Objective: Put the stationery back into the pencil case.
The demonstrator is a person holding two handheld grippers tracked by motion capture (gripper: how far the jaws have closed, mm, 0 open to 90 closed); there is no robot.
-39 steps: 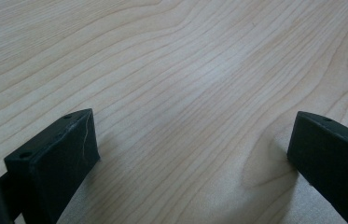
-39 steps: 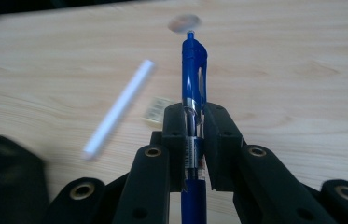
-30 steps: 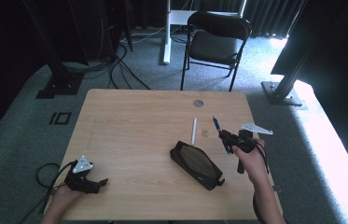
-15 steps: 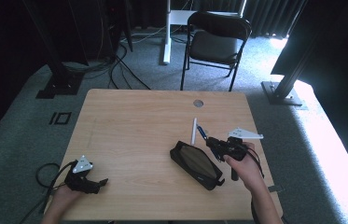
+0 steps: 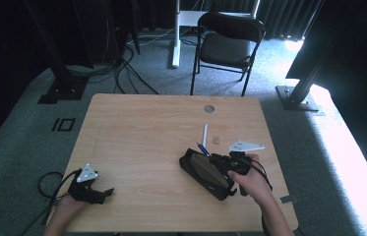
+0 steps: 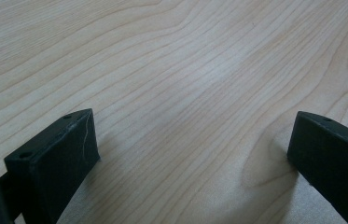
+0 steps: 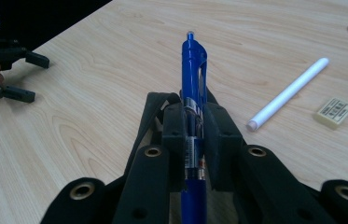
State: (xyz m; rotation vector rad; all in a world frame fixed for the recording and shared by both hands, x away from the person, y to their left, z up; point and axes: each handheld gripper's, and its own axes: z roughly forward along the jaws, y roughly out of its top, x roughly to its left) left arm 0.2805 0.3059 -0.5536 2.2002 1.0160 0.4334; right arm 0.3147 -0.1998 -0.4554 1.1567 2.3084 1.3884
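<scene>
right gripper (image 7: 194, 128) has its fingers (image 7: 174, 135) clamped tight on a blue pen (image 7: 194, 93), pads pressing both sides of the barrel near the silver band. pen runs along the gripper axis, clip end sticking out past the fingers and above the counter (image 5: 141, 132), not touching the wood. in the high view that gripper (image 5: 220, 160) sits at the right side of the counter, held in the person's right hand (image 5: 250, 179), with the blue pen (image 5: 203, 149) poking out up-left, right over the near end of a black pencil case (image 5: 205, 173). case lies flat, angled diagonally, just beside the hand.

white stick-shaped pen or marker (image 5: 204, 135) lies flat on the counter just beyond the case, and a small pale eraser (image 5: 216, 139) sits just beside it, apart from it. same pair shows in the right gripper view: white stick (image 7: 288, 93) and eraser (image 7: 334, 112), both clear of the held pen.

left gripper (image 5: 92, 192) rests at the near left corner of the counter in the left hand (image 5: 68, 206), well apart from everything else. its fingers (image 6: 55, 158) stand wide open with bare wood between them, nothing held.

black folding chair (image 5: 230, 46) stands on the carpet beyond the far edge.
</scene>
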